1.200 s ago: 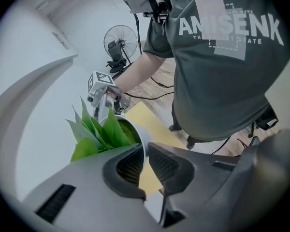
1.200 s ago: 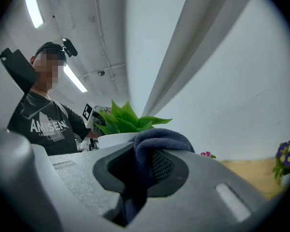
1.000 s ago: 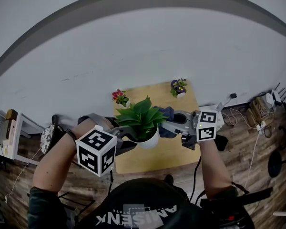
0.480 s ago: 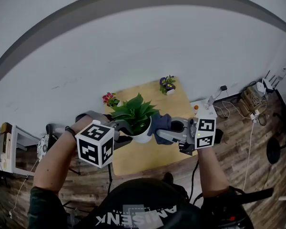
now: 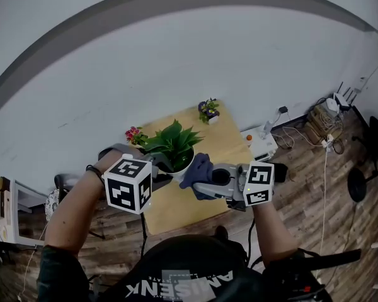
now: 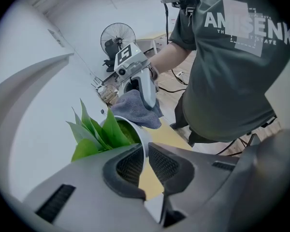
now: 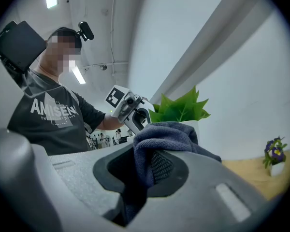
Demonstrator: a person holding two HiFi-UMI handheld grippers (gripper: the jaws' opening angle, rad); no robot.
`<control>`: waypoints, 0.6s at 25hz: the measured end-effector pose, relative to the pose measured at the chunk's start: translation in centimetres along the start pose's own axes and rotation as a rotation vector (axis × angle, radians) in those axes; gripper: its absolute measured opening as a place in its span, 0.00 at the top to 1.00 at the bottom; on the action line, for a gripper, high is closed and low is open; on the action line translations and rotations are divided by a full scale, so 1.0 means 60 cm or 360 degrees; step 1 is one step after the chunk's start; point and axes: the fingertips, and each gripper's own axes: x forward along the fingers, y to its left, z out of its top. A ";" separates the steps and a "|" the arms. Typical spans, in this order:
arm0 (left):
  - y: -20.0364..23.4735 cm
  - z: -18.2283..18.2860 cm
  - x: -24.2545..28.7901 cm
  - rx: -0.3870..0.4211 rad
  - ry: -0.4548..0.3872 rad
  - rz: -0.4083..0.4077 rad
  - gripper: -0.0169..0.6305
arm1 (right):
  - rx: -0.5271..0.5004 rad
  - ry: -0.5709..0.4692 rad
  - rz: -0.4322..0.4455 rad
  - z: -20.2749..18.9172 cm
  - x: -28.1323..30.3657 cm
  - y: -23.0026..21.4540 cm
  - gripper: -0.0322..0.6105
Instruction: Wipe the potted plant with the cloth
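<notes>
Green, broad pointed leaves (image 5: 175, 141) fan up out of a plain white pot (image 6: 141, 138). The potted plant (image 7: 181, 109) is over the near-left part of the light wooden table (image 5: 230, 145), between the two grippers. Can't tell whether its base touches the wood. Pot contents: stems packed tight at the middle and a greenish fill just under the rim, which only the left gripper view shows. Left gripper (image 6: 145, 164): jaws nearly together, pinching the pot's thin rim wall between the mesh-textured pads, one pad on the plant side and one outside. It comes in steeply from above. Right gripper (image 7: 147, 168): jaws closed on the cloth (image 7: 166, 133), a dark blue-grey terry that bunches up out of the jaws and drapes over one of them. This gripper points roughly level at the plant. In the head view the cloth wad sits at the pot's right side, at rim height, across from the left gripper's pinch. It looks to be touching the pot wall, though no view shows the contact line itself. No leaf is inside the cloth. Other containers on the table: the purple-flowered pot (image 5: 208, 110), small and white, upright at the far edge, and the pink-flowered pot (image 5: 133, 133), upright at the far-left corner. Both are well apart from the grippers.
</notes>
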 end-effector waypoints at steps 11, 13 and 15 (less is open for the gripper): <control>0.011 -0.003 0.010 0.0010 0.0054 0.0008 0.92 | -0.0012 0.0085 0.0062 -0.024 0.050 0.028 0.87; 0.007 -0.008 0.008 -0.0002 0.0052 0.0010 0.92 | -0.0013 0.0111 0.0098 -0.031 0.070 0.038 0.87; 0.005 -0.010 0.008 -0.0003 0.0058 0.0019 0.92 | -0.0012 0.0142 0.0124 -0.039 0.087 0.044 0.87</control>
